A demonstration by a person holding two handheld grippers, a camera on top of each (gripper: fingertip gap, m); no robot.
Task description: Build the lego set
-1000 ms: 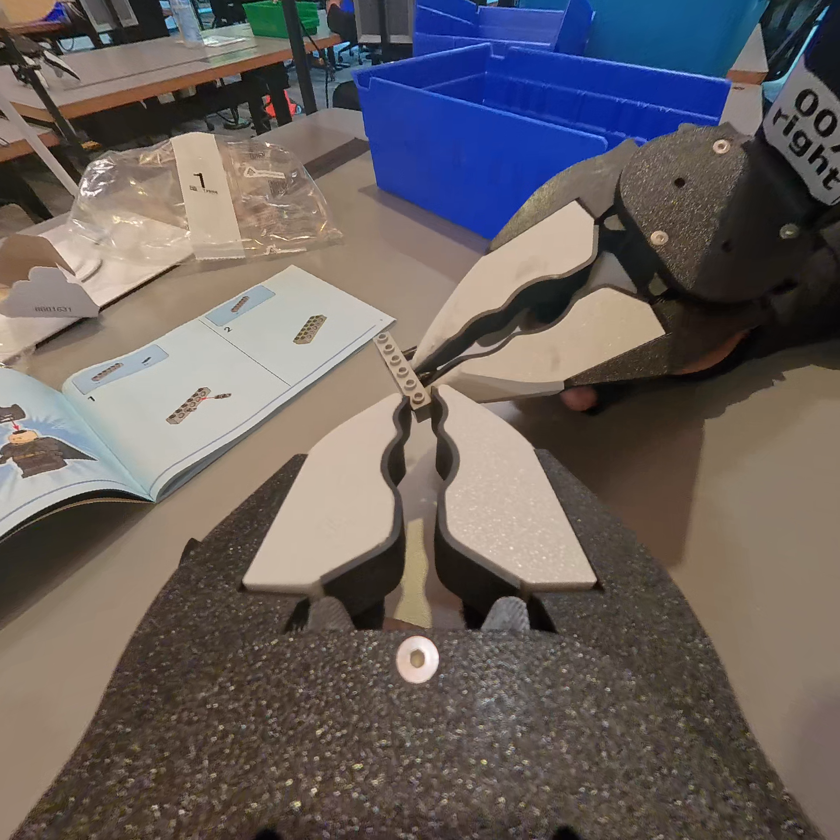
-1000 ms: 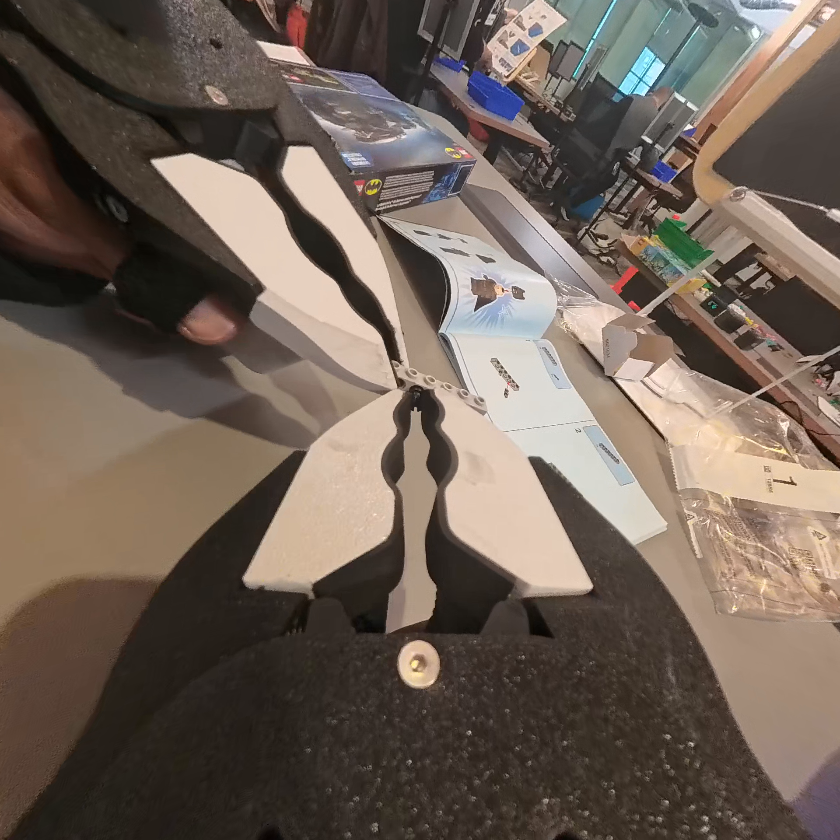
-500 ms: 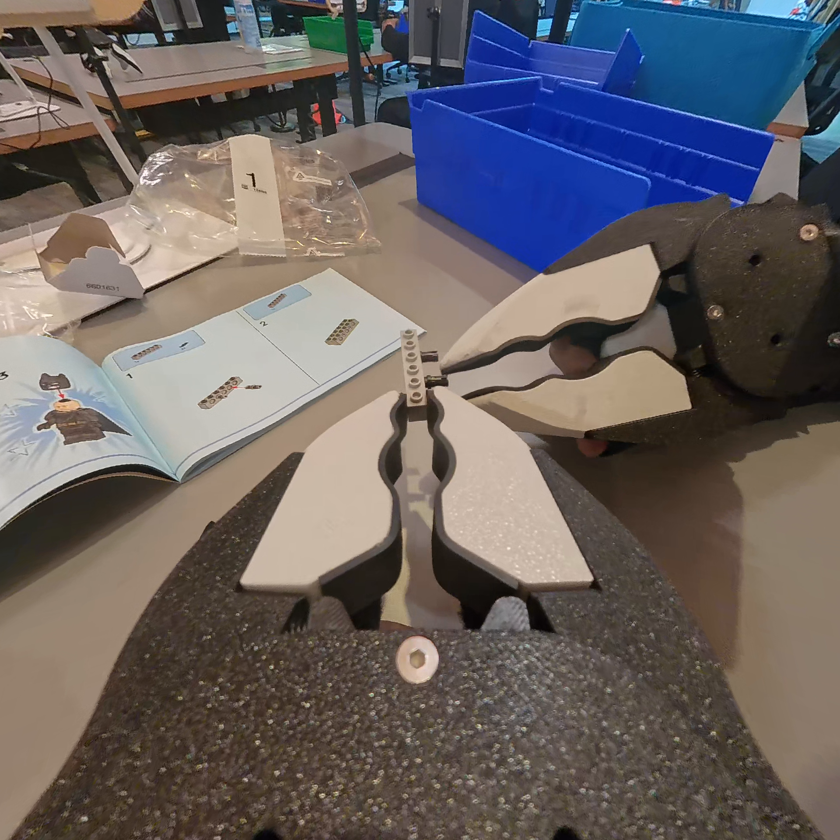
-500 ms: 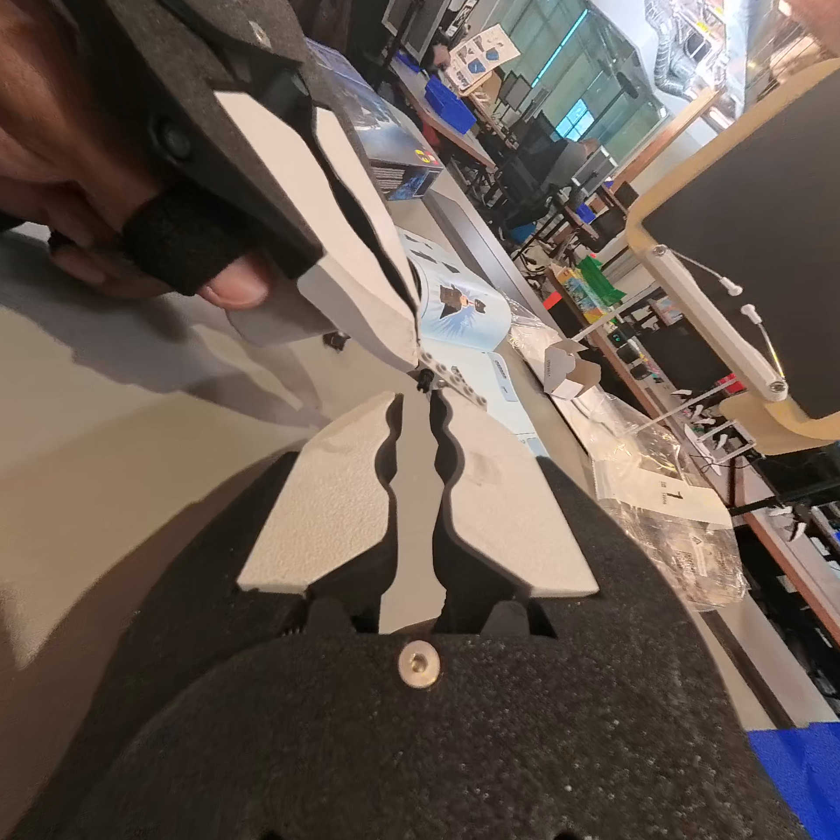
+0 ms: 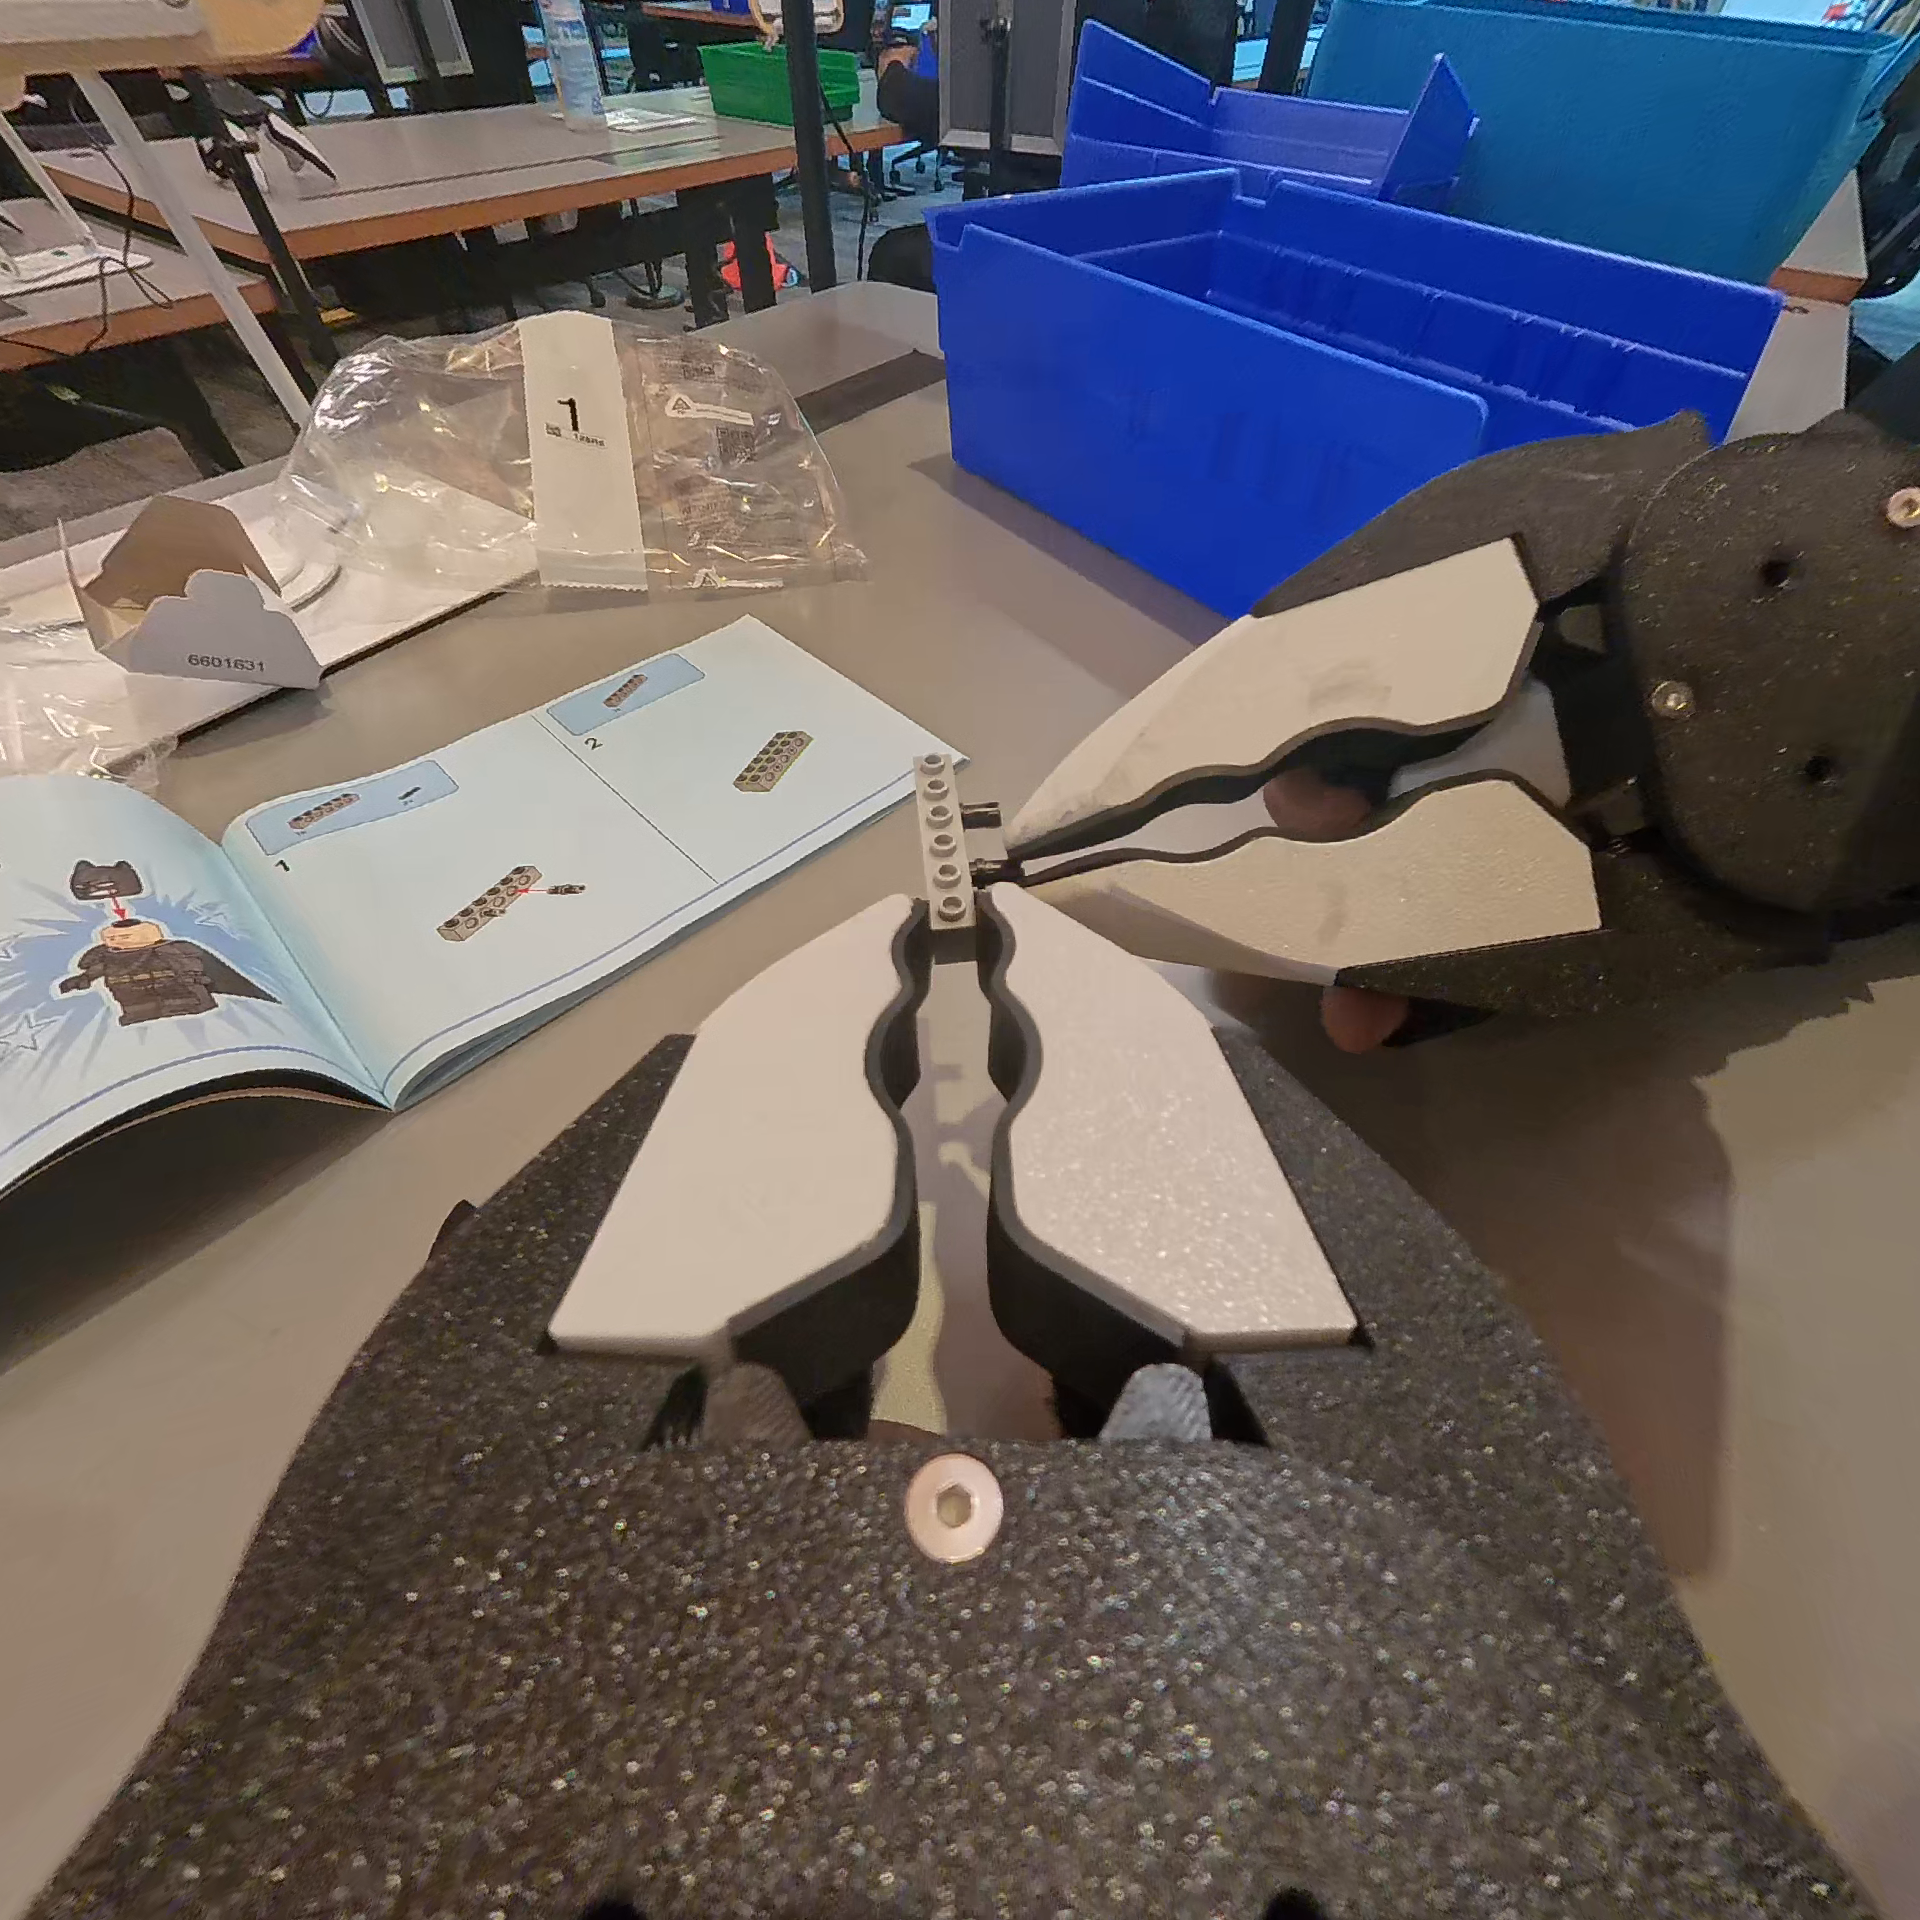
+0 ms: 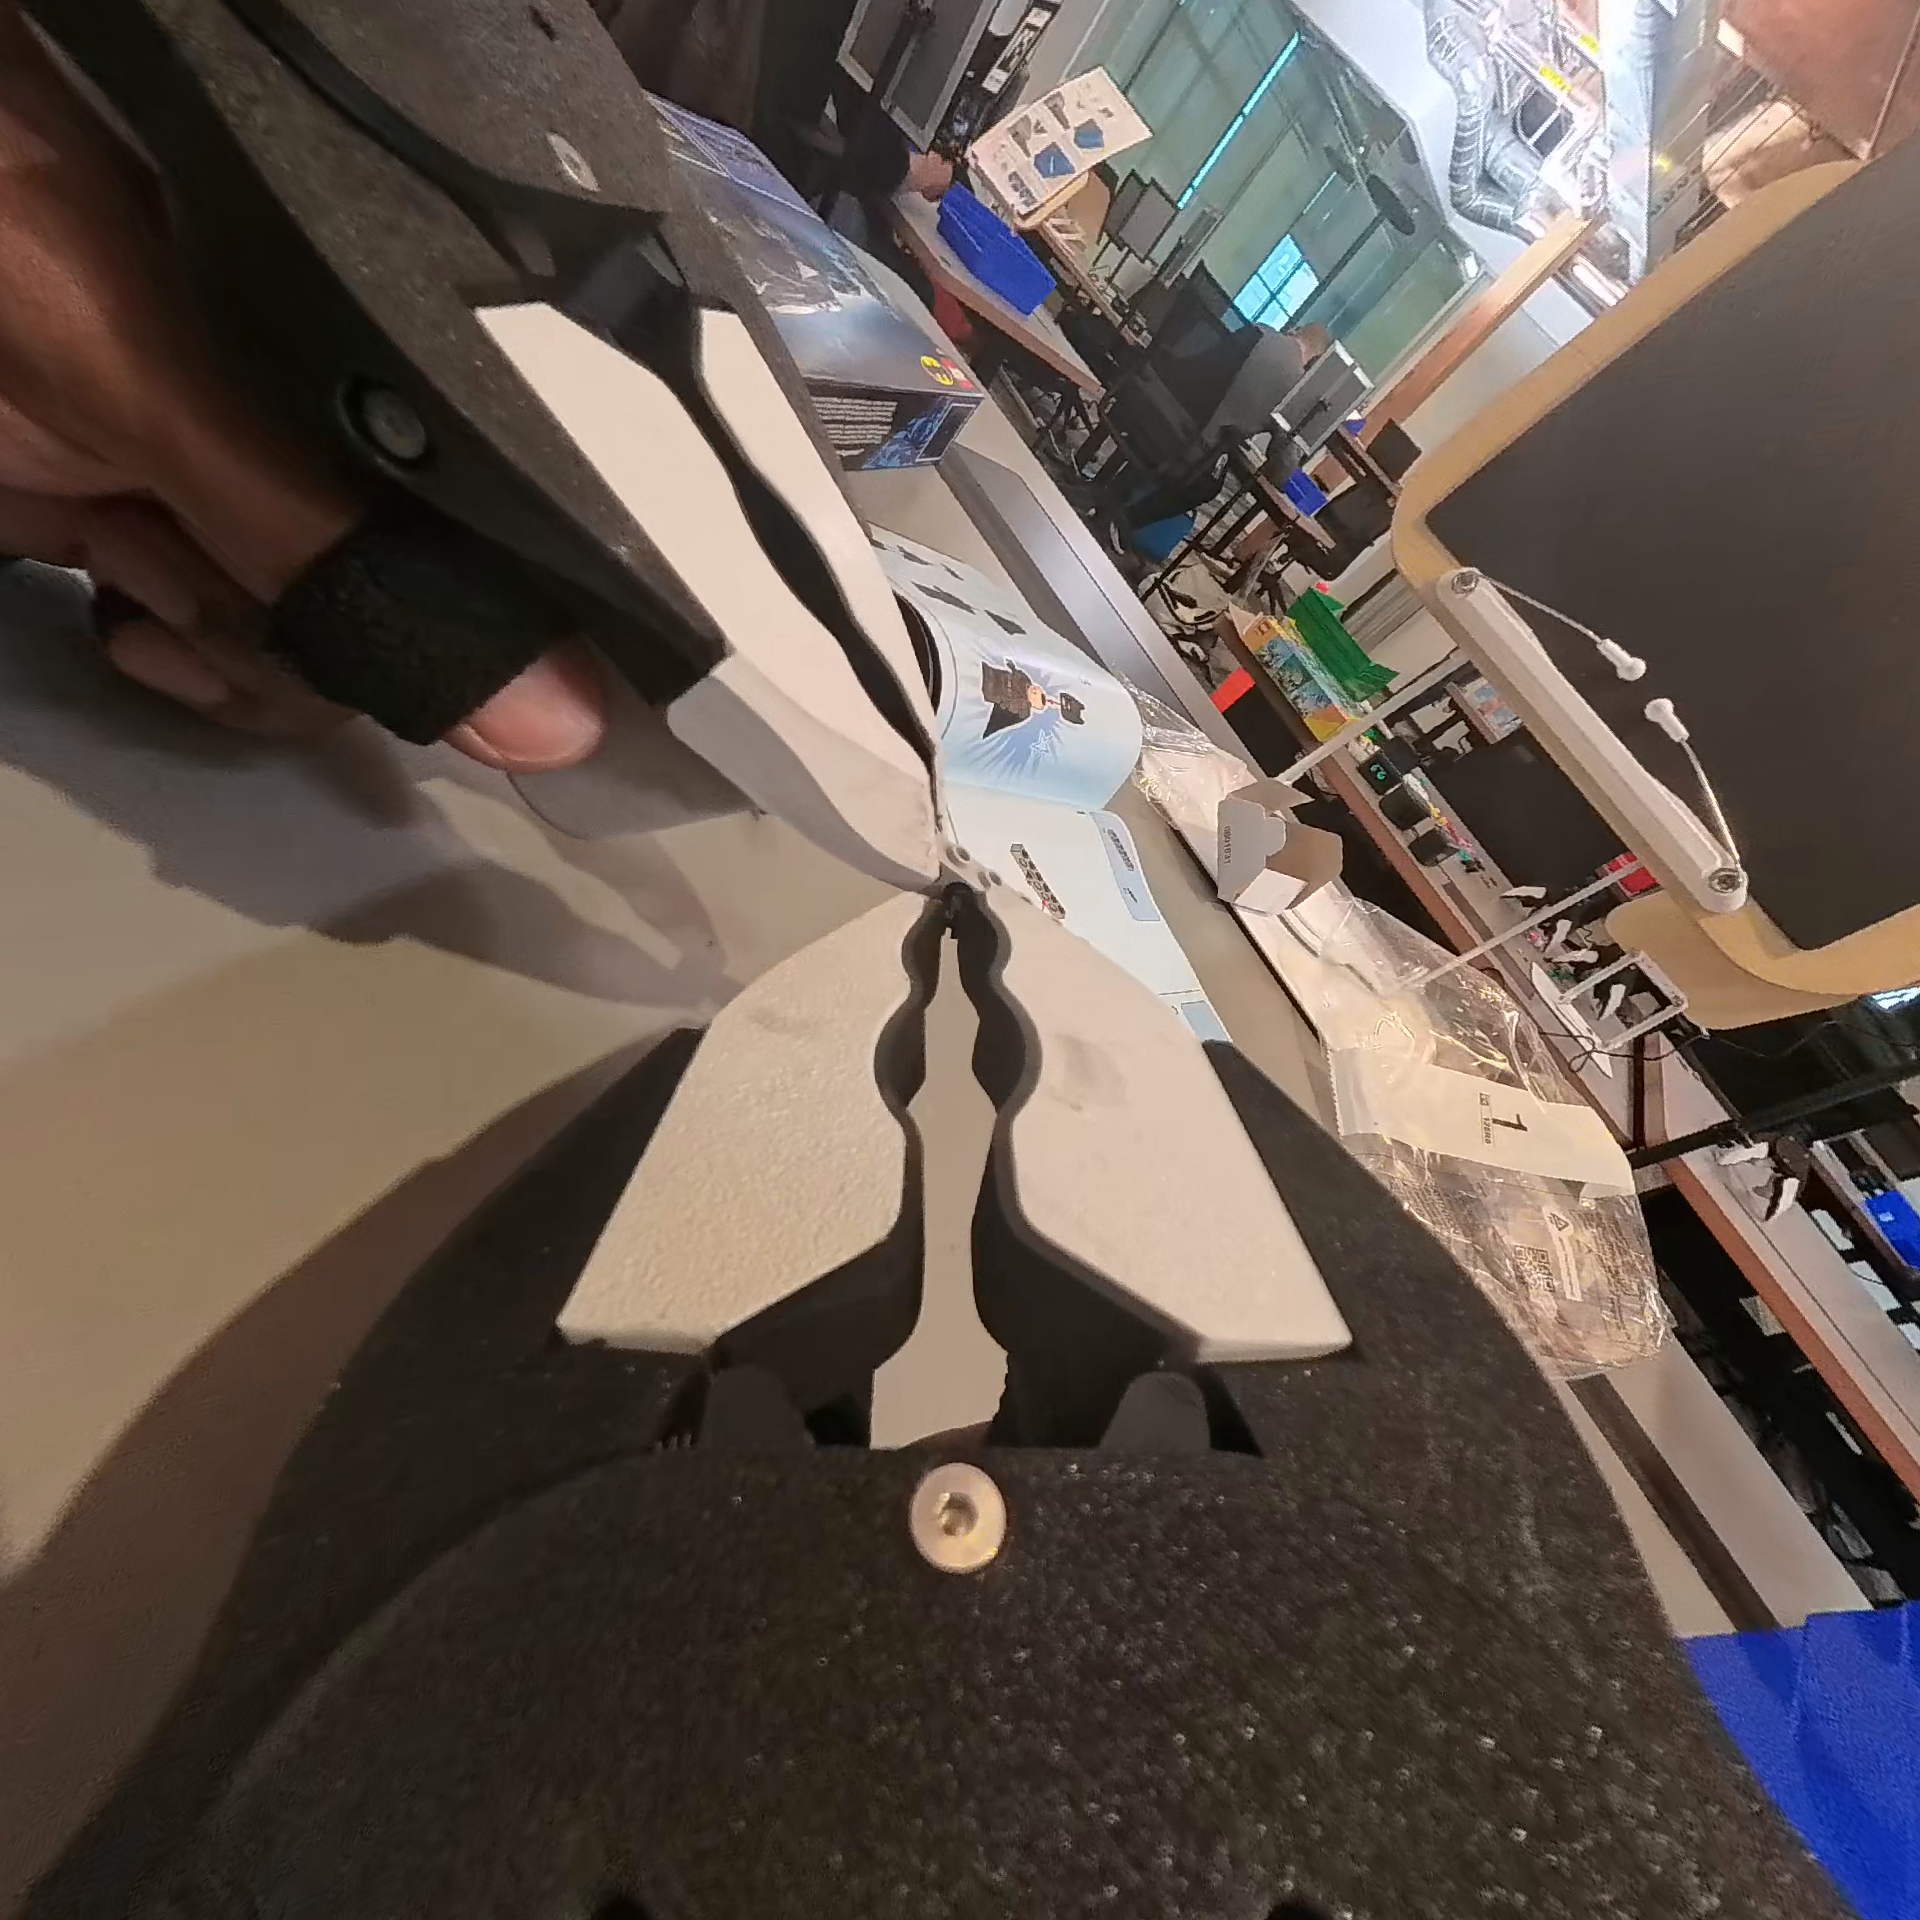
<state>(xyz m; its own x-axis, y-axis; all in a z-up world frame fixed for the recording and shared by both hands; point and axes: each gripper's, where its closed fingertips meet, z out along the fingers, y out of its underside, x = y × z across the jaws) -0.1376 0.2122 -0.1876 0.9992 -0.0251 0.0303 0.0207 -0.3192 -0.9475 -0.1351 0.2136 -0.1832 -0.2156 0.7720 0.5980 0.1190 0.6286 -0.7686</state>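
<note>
My left gripper (image 5: 954, 909) is shut on the lower end of a grey studded beam (image 5: 943, 831) and holds it upright above the table (image 5: 1558, 1299). Two small black pins stick out of the beam's right side. My right gripper (image 5: 1013, 864) comes in from the right and is shut on the lower black pin (image 5: 989, 865). The upper pin (image 5: 980, 812) is free. In the right wrist view my right gripper (image 6: 951, 912) pinches the black pin (image 6: 951, 906) at its very tips, against the beam (image 6: 977, 871), with the left gripper (image 6: 928, 847) just above.
An open instruction booklet (image 5: 520, 862) lies on the left. Behind it are a clear plastic bag (image 5: 582, 457) and a small cardboard piece (image 5: 208, 623). Blue bins (image 5: 1299, 353) stand at the back right. A printed box (image 6: 883, 384) lies beyond the left gripper.
The left gripper turned the beam upright. The right gripper opened beside the beam half a second ago and has shut again on the lower pin.
</note>
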